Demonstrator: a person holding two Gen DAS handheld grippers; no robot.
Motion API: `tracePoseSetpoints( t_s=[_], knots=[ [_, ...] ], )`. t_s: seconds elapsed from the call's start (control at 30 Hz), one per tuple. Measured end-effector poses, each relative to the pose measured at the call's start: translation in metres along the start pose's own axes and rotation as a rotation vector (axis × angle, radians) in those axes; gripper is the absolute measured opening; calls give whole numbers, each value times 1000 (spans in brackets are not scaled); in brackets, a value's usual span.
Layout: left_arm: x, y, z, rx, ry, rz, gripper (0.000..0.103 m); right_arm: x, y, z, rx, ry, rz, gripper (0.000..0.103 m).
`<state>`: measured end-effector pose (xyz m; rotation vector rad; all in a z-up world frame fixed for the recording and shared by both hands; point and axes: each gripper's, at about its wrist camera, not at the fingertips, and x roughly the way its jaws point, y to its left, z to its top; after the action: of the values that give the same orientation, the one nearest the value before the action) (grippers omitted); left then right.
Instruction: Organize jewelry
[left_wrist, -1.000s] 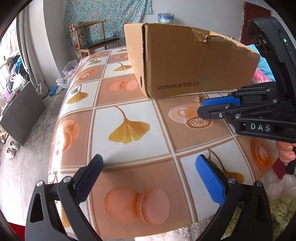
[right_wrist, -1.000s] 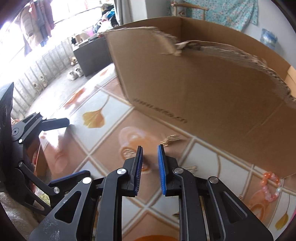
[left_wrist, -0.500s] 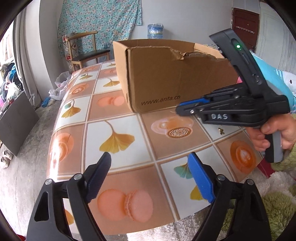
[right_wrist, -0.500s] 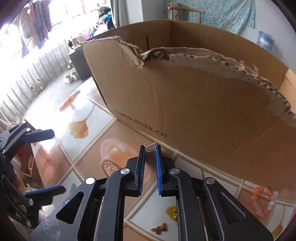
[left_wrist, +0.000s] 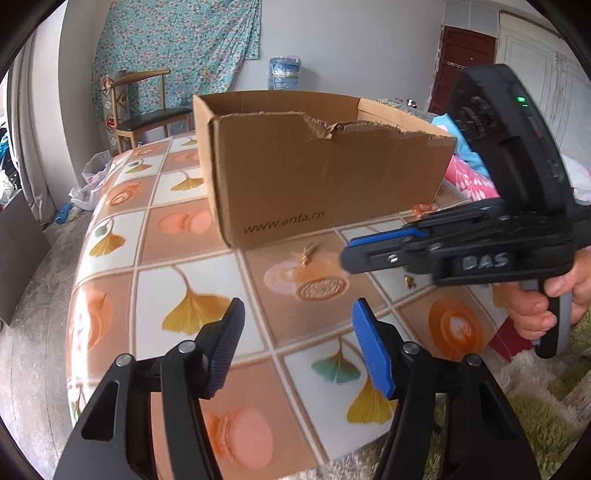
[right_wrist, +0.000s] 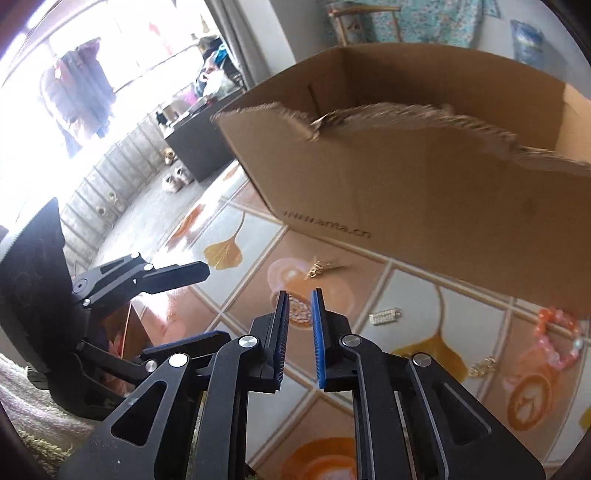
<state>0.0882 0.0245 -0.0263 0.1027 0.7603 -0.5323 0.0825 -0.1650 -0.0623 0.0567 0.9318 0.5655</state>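
An open cardboard box (left_wrist: 325, 177) stands on the patterned table (left_wrist: 192, 273). In front of it lies a small gold piece (left_wrist: 306, 254) (right_wrist: 323, 266). To its right lie a silver clip (right_wrist: 385, 316), a gold chain (right_wrist: 482, 367) and a coral bead bracelet (right_wrist: 557, 343). My right gripper (right_wrist: 300, 306) (left_wrist: 347, 251) hovers short of the gold piece. Its jaws are opening from a narrow gap, with nothing between them. My left gripper (left_wrist: 297, 347) (right_wrist: 216, 303) hangs over the table's near part, jaws closing on nothing.
A person's hand (left_wrist: 543, 306) grips the right tool's handle. The table's rounded edge falls away at the left and front. A wooden chair (left_wrist: 144, 107) and a water jug (left_wrist: 284, 74) stand behind the box. A green shaggy rug (left_wrist: 535, 406) lies to the right.
My left jaws have narrowed and that view has tilted up. My right gripper has drawn back from the box and risen. The gold piece seen at its tips now lies beyond them.
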Motion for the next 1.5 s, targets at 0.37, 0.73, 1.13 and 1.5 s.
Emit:
tracePoseSetpoints(
  t_s=[0.37,0.73,1.13,1.5],
  knots=[
    [62,-6,39,52,69,-9,33,-31,-34,-20,141,-86,-67,16],
    [77,-19,42,122,100,53,16,-13,-27,-26,159,-102,-49,16],
    [69,-25,35,150,112,106,4,-33,-26,-35,145,-124,-73,16],
    [37,-9,6,18,143,168,4,5,-3,-9,40,-38,-110,25]
  ],
)
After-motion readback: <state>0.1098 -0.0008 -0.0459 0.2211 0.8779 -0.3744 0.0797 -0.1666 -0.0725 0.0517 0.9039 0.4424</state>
